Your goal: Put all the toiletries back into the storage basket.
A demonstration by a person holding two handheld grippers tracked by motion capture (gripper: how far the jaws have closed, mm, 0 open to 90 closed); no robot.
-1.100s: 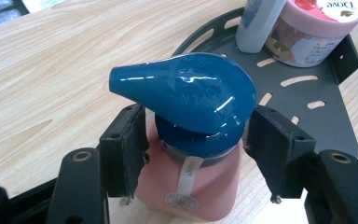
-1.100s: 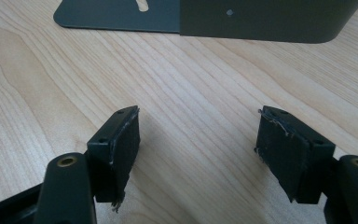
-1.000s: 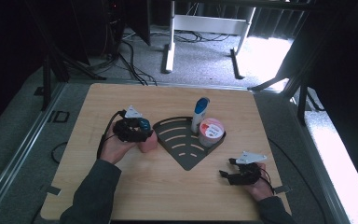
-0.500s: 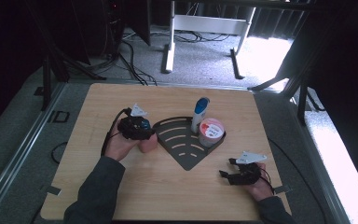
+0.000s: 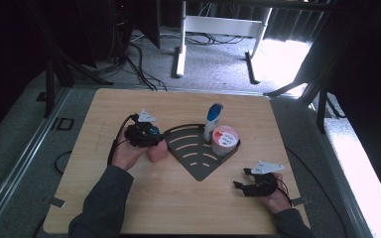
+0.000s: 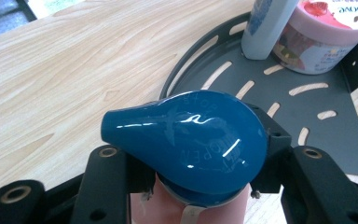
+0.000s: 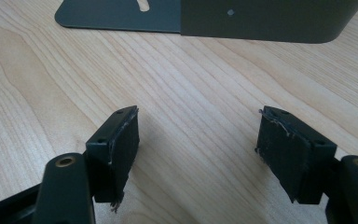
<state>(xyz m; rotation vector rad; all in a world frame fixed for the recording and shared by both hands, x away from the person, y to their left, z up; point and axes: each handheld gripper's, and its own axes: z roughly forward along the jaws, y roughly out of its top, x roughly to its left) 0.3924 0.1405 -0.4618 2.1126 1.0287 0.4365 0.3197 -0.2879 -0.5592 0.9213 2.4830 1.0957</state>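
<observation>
Left gripper (image 6: 191, 186) fingers newly closed — pink bottle (image 5: 157, 151) between.

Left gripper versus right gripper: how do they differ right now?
The left gripper has just closed its jaws around a pink pump bottle beside the rack; the right gripper is open with bare table between its jaws. Both sit low over the table.

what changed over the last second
The left gripper has just been closing its jaws around the pink bottle with the blue cap beside the dark rack. The right gripper stayed open over bare table; white tube and jar unmoved.
</observation>
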